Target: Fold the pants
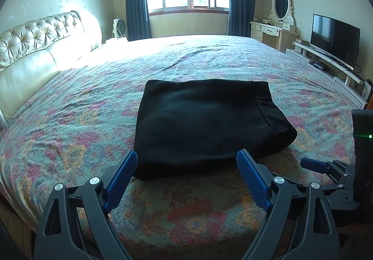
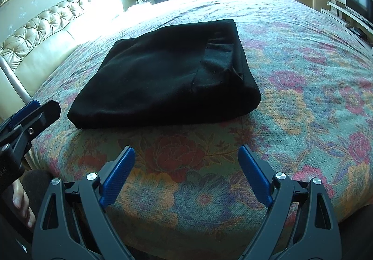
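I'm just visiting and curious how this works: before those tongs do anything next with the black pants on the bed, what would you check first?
1. Left tongs open and empty: ok.
2. Right tongs open and empty: ok.
3. Folded black fabric pants lie as a compact bundle: ok.
4. Pants rest fully on the floral quilted bedspread, away from its edge: ok.
5. Nothing else on the bedspread near the pants: ok.
6. Layers underneath neatly aligned: cannot tell.

Home bedroom: bed (image 1: 209, 55), dressing table (image 1: 272, 29).
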A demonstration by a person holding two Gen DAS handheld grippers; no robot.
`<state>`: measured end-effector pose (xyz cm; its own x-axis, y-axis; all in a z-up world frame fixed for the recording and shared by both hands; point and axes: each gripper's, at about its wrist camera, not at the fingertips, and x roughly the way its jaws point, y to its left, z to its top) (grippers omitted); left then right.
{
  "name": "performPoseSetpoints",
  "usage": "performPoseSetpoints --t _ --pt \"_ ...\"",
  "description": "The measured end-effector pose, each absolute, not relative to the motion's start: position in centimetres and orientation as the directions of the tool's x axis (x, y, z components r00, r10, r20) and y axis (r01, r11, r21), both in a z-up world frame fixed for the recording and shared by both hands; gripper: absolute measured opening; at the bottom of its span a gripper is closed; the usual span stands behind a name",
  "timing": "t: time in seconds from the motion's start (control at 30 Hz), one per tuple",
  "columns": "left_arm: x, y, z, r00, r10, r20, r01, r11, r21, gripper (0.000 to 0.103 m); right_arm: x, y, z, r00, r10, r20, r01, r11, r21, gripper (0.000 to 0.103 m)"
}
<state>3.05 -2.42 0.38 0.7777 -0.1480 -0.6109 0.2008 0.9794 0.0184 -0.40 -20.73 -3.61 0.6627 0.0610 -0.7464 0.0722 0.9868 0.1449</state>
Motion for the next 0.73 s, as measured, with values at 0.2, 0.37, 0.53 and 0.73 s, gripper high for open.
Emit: performPoseSetpoints --t 0.2,0.37,0.53,0.73 --pt "2.9 -2.4 0.2 0.784 -0.144 -0.604 0.182 0.983 0.002 0.086 -0.4 -20.5 -3.8 0.658 0.068 -0.750 0.065 0.987 0.146 0.090" --pt "2.1 -2.9 0.9 0.820 -0.114 -0.560 0.191 0.978 0.080 0.086 -0.3 -20.7 -4.0 0.652 0.071 -0.755 0.072 0.985 0.154 0.090" --pt "2.5 -2.1 0.9 0.785 -0.184 -0.592 0.213 0.977 -0.020 0.086 -0.4 -20.9 -3.9 0.658 0.064 -0.750 0.079 0.985 0.153 0.090" --pt "2.9 -1.8 0.5 0.772 -0.156 -0.616 0.176 0.984 -0.029 0.086 -0.6 -21.4 -3.7 0.664 0.057 -0.746 0.092 0.983 0.158 0.090"
